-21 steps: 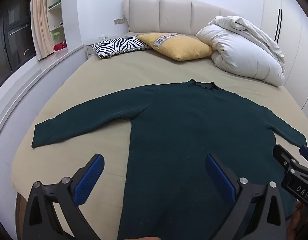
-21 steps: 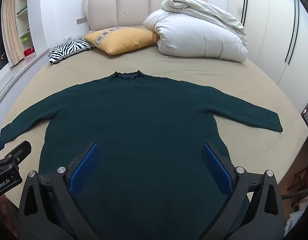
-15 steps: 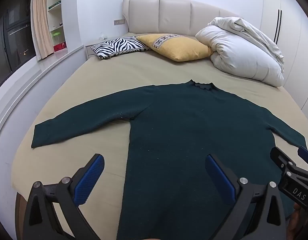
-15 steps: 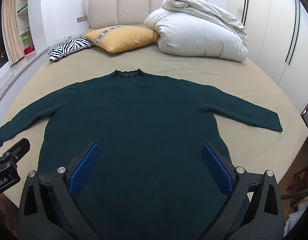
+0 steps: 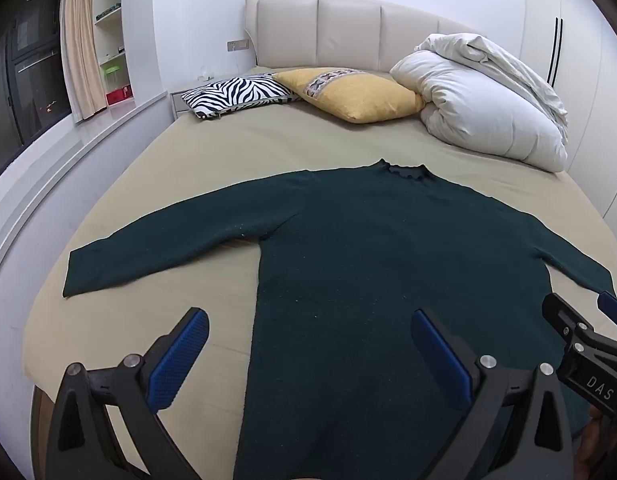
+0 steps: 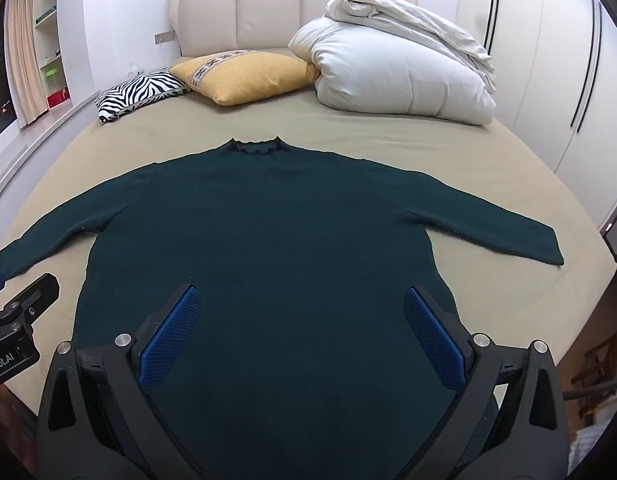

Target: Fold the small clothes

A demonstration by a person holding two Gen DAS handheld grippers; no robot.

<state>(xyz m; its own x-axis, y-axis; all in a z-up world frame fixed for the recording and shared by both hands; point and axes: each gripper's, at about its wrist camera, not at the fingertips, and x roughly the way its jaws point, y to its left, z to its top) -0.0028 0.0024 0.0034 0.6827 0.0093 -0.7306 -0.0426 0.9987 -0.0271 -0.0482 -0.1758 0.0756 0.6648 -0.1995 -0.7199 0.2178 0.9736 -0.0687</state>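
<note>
Bed (image 5: pixel 212 148) under flat green sweater (image 6: pixel 268 232)

1. The sweater (image 6: pixel 268 232) lies flat on the bed (image 6: pixel 488 160), sleeves spread to both sides.
2. Behind the sweater's collar, by the headboard (image 6: pixel 268 12), sit two pillows (image 6: pixel 244 76).
3. The duvet (image 6: pixel 396 72) is right of the pillows, behind the sweater.
4. Both grippers (image 6: pixel 296 336) hover over the sweater's near hem.

Dark green sweater (image 6: pixel 268 240) flat on bed (image 6: pixel 388 136), sleeves spread

Matt knit sweater (image 6: pixel 268 240), smooth bedsheet (image 6: pixel 488 168)
</note>
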